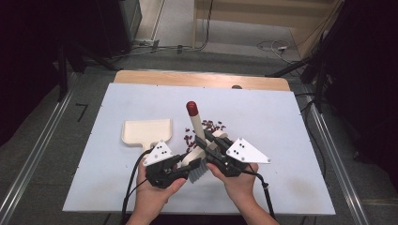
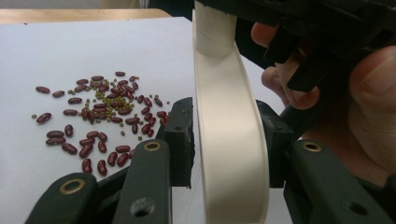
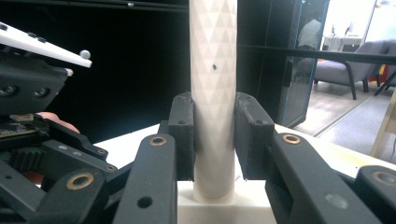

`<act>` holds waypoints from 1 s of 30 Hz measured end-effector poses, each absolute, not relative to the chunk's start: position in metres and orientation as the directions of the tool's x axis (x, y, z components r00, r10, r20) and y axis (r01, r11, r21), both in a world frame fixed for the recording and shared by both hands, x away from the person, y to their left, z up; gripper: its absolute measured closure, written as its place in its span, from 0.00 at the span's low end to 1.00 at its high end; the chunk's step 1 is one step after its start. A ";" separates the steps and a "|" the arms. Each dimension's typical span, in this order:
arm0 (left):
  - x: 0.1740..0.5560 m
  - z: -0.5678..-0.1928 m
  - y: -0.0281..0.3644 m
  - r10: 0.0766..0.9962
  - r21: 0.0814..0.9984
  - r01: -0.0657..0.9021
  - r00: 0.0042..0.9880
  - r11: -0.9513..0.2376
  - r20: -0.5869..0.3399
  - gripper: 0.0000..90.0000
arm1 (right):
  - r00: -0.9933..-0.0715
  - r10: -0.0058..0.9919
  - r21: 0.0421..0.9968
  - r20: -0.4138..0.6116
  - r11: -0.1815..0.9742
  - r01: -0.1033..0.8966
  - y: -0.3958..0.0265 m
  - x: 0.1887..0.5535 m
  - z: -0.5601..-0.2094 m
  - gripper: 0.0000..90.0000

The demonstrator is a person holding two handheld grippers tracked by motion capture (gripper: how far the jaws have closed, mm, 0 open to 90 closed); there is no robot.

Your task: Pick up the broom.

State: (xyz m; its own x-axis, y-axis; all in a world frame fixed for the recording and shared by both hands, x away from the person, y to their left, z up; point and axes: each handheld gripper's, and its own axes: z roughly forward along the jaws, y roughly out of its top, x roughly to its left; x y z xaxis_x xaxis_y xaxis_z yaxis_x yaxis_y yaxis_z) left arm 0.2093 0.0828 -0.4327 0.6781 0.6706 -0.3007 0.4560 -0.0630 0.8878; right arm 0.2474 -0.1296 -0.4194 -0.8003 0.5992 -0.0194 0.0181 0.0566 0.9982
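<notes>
Both hand-held grippers gripped one cream brush near the bench's six o'clock edge. The left hand-held gripper clamped its flat head; the right hand-held gripper clamped its handle. Scattered beans lay at the brush's twelve o'clock, a cream dustpan at its nine.

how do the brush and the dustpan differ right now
The brush is clamped by both hand-held grippers, the left hand-held gripper on its curved cream band and the right hand-held gripper on its handle; the dustpan lies flat and untouched on the white table. The brush handle stands up, tipped with a red cap; the dustpan is wide and low. The brush sits by the spilled beans; the dustpan lies left of them. Both are cream.
</notes>
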 end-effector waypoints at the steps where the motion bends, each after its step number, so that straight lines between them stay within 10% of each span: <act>1: 0.209 -0.433 0.082 0.679 0.886 0.459 0.673 -0.071 -0.294 0.70 | -0.799 0.601 0.998 -0.024 0.059 0.015 -0.129 0.247 -0.419 0.77; 30: 0.211 -0.438 0.084 0.706 0.866 0.471 0.670 -0.165 -0.230 0.76 | -0.798 0.602 0.992 -0.043 0.122 0.039 -0.130 0.248 -0.414 0.67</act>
